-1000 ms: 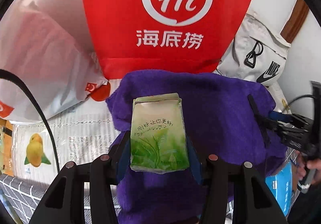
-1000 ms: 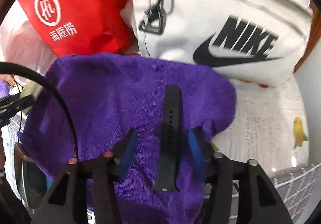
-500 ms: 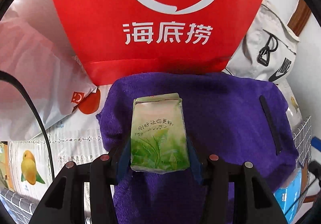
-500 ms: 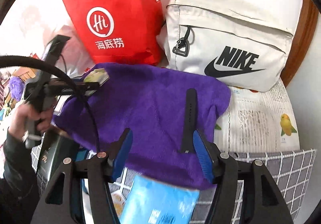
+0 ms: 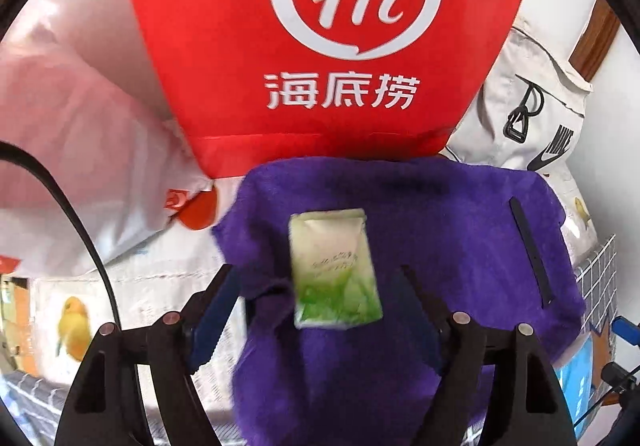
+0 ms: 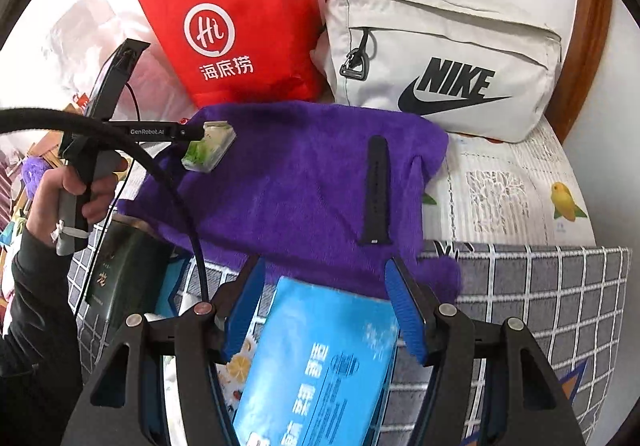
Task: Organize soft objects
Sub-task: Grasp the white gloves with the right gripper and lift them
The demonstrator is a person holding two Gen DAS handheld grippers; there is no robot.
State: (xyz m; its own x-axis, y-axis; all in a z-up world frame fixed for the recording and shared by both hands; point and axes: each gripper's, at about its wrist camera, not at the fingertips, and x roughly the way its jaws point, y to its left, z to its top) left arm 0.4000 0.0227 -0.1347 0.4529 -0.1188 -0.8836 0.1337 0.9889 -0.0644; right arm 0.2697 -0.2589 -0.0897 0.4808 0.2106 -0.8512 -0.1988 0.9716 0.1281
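A green tissue pack (image 5: pixel 335 269) lies free between the spread fingers of my open left gripper (image 5: pixel 320 286), just above or on the purple towel (image 5: pixel 440 230). In the right wrist view the pack (image 6: pixel 208 151) is at the left gripper's tip over the towel's (image 6: pixel 296 186) left part. A black watch strap (image 6: pixel 376 190) lies on the towel's right side; it also shows in the left wrist view (image 5: pixel 530 250). My right gripper (image 6: pixel 324 306) is open and empty, held above a blue pack (image 6: pixel 320 366) near the towel's front edge.
A red Hi bag (image 6: pixel 236 26) and a white Nike bag (image 6: pixel 440 58) stand behind the towel. A pink plastic bag (image 5: pixel 72 134) lies at the left. A dark green box (image 6: pixel 120 270) sits at the front left. A grey checked cloth (image 6: pixel 540 294) covers the front right.
My left gripper opened and let go of the green tissue pack, which is blurred and dropping onto the towel. My right gripper drew back from the watch strap toward the blue pack.
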